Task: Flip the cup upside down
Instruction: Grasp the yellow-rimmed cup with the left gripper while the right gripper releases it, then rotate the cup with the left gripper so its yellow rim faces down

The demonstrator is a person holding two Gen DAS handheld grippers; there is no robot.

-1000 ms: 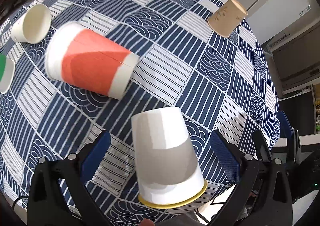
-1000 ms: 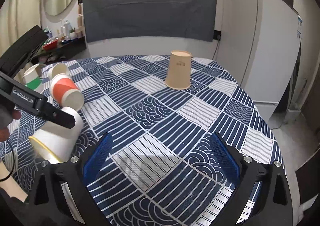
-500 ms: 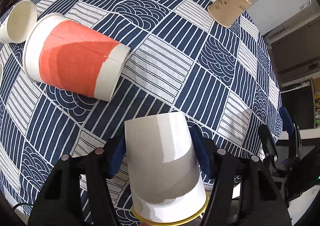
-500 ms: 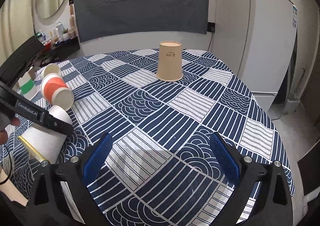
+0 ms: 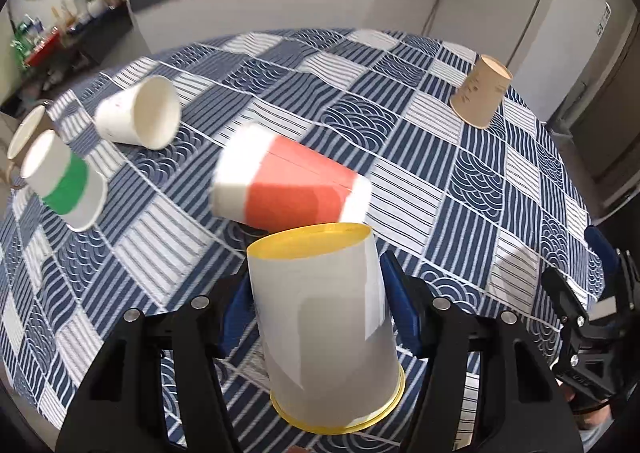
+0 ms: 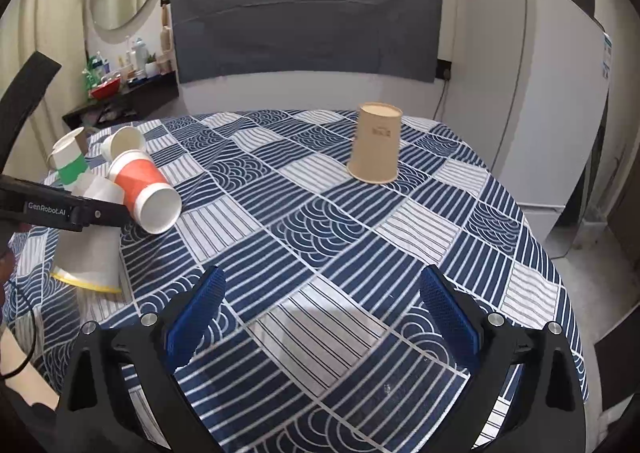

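- Since the earlier frames, my left gripper (image 5: 316,305) is closing in from wide open and is now clamping the white cup (image 5: 324,329), and the wrist is tilting up so the room's far wall is coming into view.
- I am holding the white cup by its sides between both blue pads, with its yellow rim (image 5: 340,419) pointing toward the near edge of the table (image 5: 500,189); in the right wrist view the rim is facing downward at the near left, close above the cloth.
- My right gripper (image 6: 320,317) is hanging spread wide with nothing in it over the near middle of the table.
- I am judging the step as the turn-over itself: the cup is nearly mouth-down but tilted.
- Next I am needing to level the rim, lower it flat, then release, keeping clear of the orange cup (image 5: 292,189) lying on its side just beyond.
- At the far right, the brown cup (image 6: 376,143) is standing inverted.
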